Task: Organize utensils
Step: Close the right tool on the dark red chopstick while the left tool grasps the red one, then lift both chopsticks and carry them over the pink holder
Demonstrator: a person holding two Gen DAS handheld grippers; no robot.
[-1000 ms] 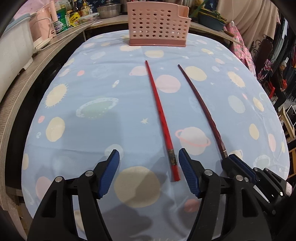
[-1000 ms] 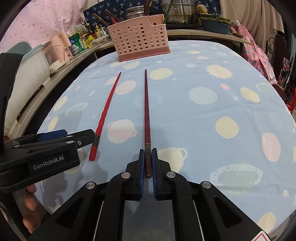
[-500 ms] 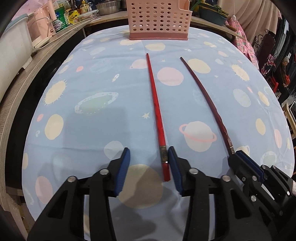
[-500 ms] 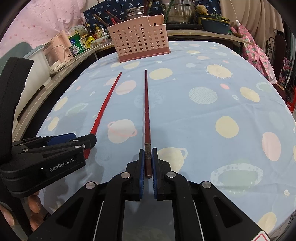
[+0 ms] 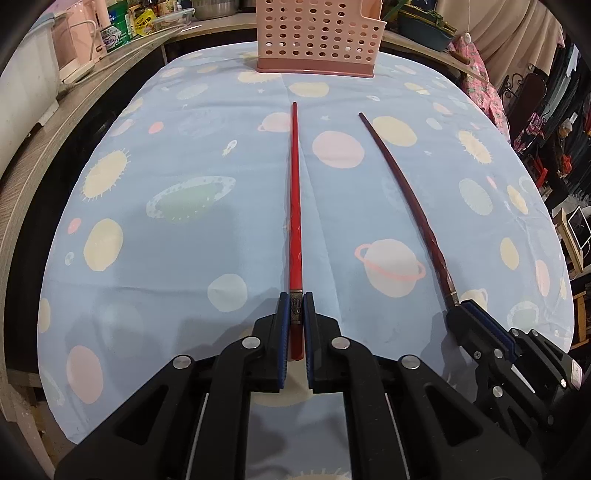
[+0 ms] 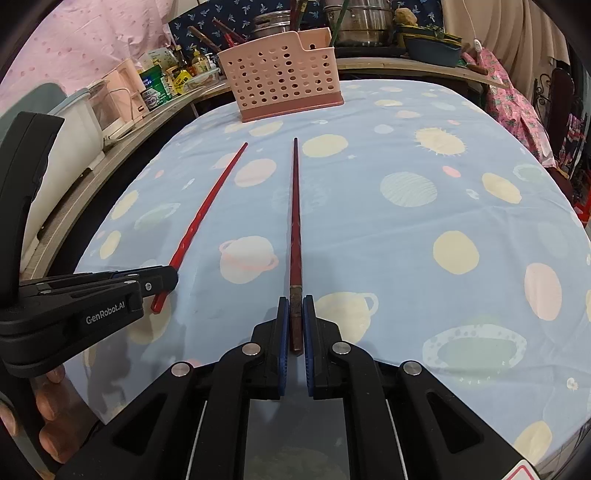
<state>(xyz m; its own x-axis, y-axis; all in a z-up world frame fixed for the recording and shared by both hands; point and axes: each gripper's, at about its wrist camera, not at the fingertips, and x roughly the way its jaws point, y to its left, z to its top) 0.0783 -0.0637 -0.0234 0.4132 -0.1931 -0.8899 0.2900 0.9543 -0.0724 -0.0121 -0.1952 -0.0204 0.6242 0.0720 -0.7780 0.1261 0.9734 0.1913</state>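
Two long chopsticks lie side by side on the planet-print tablecloth (image 5: 184,229), tips toward a pink perforated basket (image 5: 319,35) at the far edge. My left gripper (image 5: 296,310) is shut on the thick near end of the bright red chopstick (image 5: 294,192). My right gripper (image 6: 295,314) is shut on the near end of the dark red chopstick (image 6: 295,206). In the left wrist view the dark red chopstick (image 5: 402,192) runs to the right gripper (image 5: 461,314) at lower right. The right wrist view shows the bright red chopstick (image 6: 207,214), the left gripper (image 6: 162,280) and the basket (image 6: 280,79).
A wooden counter (image 5: 74,96) runs along the left with appliances, bottles and jars. Pots and bowls (image 6: 362,22) stand behind the basket. Clothes hang at the right past the table's edge (image 5: 535,122). A hand (image 6: 48,406) holds the left gripper's handle.
My left gripper's jaws have closed from wide apart onto the bright red chopstick's near end, which now sits centred between them. The right gripper and its chopstick have not moved.
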